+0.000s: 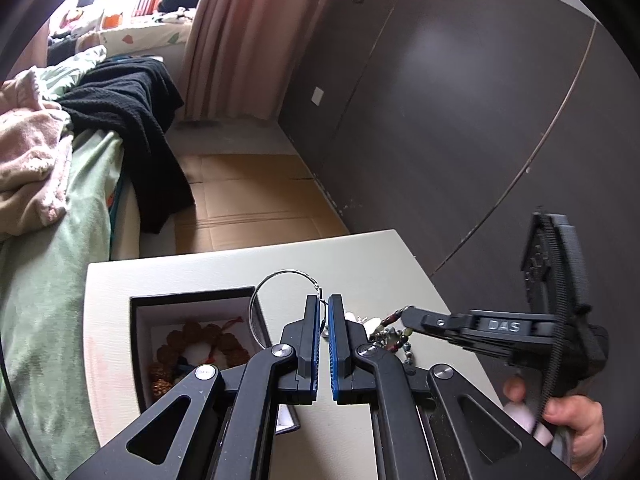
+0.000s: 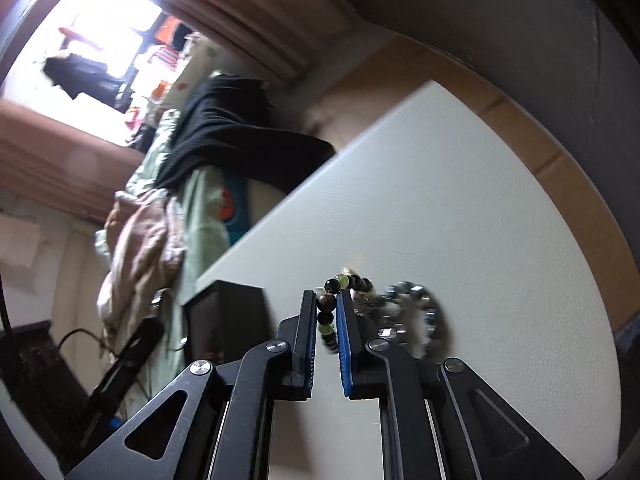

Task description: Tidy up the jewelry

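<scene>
My left gripper [image 1: 323, 302] is shut on a thin silver bangle [image 1: 267, 287], held over the right edge of a dark open box [image 1: 138, 320] with a white lining. A brown beaded bracelet [image 1: 200, 346] lies inside the box. My right gripper [image 2: 325, 299] is shut on a bracelet of dark and green beads [image 2: 326, 312], just above the white table [image 2: 460, 220]. It shows in the left wrist view [image 1: 408, 314] at the right. A silver chunky bracelet [image 2: 428, 320] lies on the table behind its right finger.
More beaded jewelry [image 1: 394, 340] lies on the table right of my left gripper. A bed with green, pink and black bedding [image 1: 80, 152] stands left of the table. A dark wall panel [image 1: 460, 100] is behind it, with cardboard [image 1: 248, 208] on the floor.
</scene>
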A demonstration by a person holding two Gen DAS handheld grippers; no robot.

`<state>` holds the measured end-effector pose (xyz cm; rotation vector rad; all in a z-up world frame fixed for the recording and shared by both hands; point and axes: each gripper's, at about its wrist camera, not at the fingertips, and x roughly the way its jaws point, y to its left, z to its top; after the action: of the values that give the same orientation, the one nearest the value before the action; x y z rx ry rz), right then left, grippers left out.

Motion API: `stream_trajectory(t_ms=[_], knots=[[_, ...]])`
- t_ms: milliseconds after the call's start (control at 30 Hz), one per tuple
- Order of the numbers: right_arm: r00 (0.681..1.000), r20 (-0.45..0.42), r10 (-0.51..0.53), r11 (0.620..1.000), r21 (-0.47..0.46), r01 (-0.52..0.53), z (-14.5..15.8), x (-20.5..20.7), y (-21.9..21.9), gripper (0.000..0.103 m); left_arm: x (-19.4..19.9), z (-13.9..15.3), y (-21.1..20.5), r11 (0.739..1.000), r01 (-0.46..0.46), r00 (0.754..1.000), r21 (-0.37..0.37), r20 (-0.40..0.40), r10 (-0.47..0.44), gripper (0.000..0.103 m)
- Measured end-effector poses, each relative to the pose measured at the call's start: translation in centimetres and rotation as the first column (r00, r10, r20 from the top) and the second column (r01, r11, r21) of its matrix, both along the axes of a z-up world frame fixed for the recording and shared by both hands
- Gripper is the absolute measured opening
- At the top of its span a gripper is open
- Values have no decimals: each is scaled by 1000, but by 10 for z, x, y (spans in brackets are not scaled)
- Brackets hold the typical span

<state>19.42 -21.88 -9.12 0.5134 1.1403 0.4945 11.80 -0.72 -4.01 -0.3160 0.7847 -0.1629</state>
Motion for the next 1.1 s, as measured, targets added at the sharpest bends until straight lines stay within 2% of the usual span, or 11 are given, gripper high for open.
stream_trajectory(t_ms=[467,600,667,700,767,800,833,900,1100], knots=[[994,110,26,995,93,-37,26,-10,17,11,-3,-1,24,998,-58,998,-14,-29,58,4],[988,150,30,991,128,-49,37,-13,23,11,0,-5,33,997,-74,994,-19,-80,72,4],[985,169,37,986,153,-63,43,-16,26,11,2,-8,39,996,-82,991,-44,-108,77,5],[983,177,40,985,159,-68,46,-17,27,11,2,-10,42,994,-87,990,-60,-120,80,10],[978,201,50,982,170,-85,52,-20,32,11,1,-12,46,992,-100,987,-76,-136,89,36],[976,209,55,980,176,-93,55,-21,35,11,-1,-12,49,990,-110,986,-83,-133,98,58],[975,215,61,979,179,-101,57,-22,37,11,-3,-10,51,988,-122,987,-90,-120,110,69],[971,227,75,976,185,-119,60,-25,43,11,-8,-4,56,985,-137,987,-101,-93,128,70],[964,236,124,967,188,-171,61,-31,64,11,-12,1,72,979,-178,981,-94,-97,169,70]])
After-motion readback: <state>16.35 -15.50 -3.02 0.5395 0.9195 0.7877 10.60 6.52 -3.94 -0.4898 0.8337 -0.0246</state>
